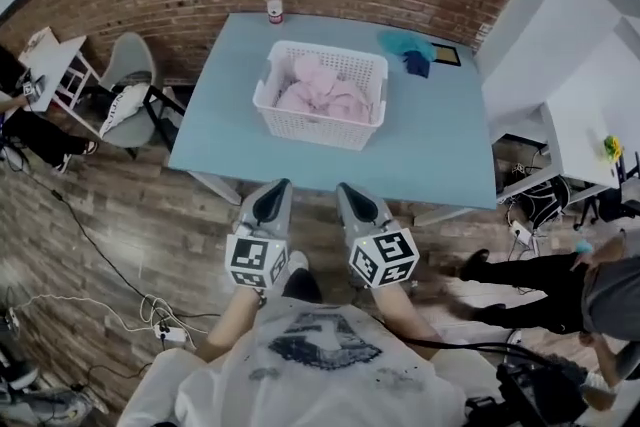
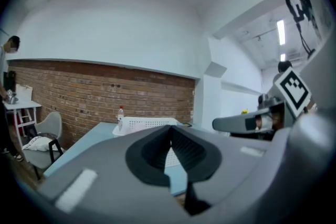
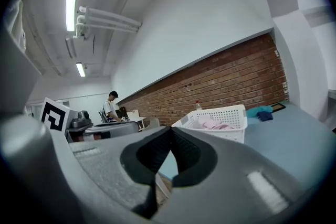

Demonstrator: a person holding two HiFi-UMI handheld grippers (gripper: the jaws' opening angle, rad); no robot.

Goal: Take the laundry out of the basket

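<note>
A white perforated laundry basket (image 1: 320,95) stands on the light blue table (image 1: 230,115), filled with pink laundry (image 1: 325,93). The basket (image 3: 218,120) also shows in the right gripper view with pink cloth (image 3: 212,124) poking over its rim, and in the left gripper view the basket (image 2: 144,124) is seen low ahead. My left gripper (image 1: 272,198) and right gripper (image 1: 352,199) hang side by side before the table's near edge, short of the basket. Both are shut with nothing between the jaws.
A teal cloth (image 1: 405,43) and a dark blue cloth (image 1: 417,63) lie at the table's far right, beside a dark frame (image 1: 447,55). A bottle with a red cap (image 1: 273,5) stands at the far edge. A grey chair (image 1: 130,85) sits left; people stand nearby.
</note>
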